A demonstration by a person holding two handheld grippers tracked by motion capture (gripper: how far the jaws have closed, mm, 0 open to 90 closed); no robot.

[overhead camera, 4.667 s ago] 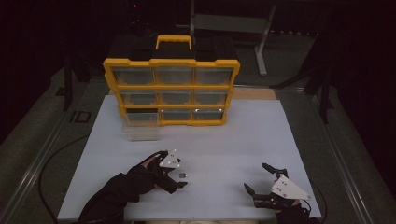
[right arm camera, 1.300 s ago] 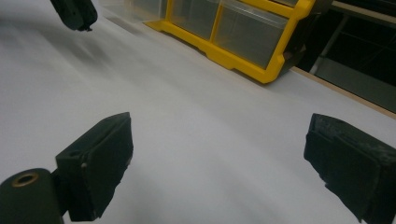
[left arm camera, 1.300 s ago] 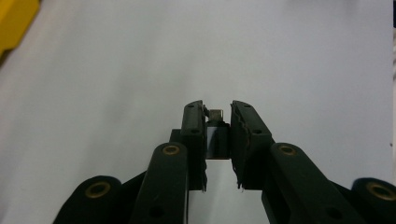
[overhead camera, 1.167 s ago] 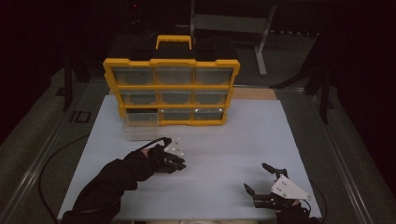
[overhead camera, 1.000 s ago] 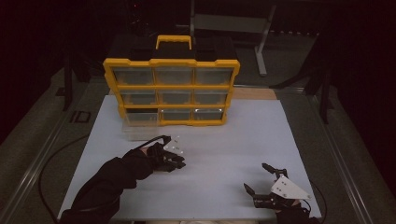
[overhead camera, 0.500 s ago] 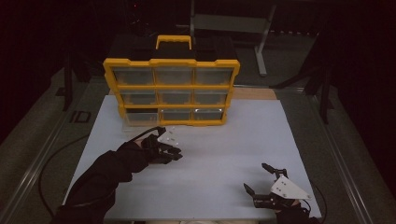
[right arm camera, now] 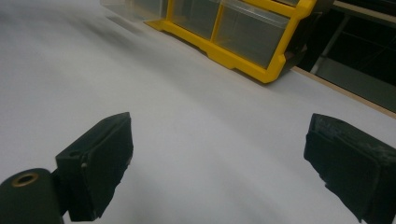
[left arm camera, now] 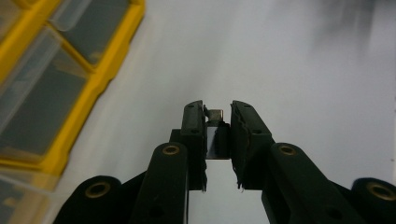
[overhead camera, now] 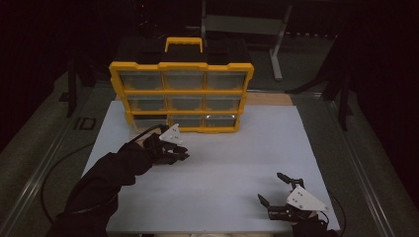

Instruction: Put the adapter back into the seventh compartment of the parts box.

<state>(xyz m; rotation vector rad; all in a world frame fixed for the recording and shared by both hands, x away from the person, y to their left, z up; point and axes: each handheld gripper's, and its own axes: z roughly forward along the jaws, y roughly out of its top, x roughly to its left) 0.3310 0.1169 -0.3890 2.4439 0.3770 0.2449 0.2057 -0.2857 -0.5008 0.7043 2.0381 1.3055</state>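
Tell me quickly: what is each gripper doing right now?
Left gripper: closed on a small metal part.
Right gripper: jaws wide open, holding nothing.

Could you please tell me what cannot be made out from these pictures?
- What the small metal piece is: left gripper view, the left gripper has shut on it, hiding most of it.
- What the drawers of the yellow organizer hold: high view, too dim and small.
- Bottom left drawer: high view, partly behind the left gripper.

Dark room, grey floor (overhead camera: 316, 74), metal stand (overhead camera: 247, 22) behind white table (overhead camera: 232, 168).
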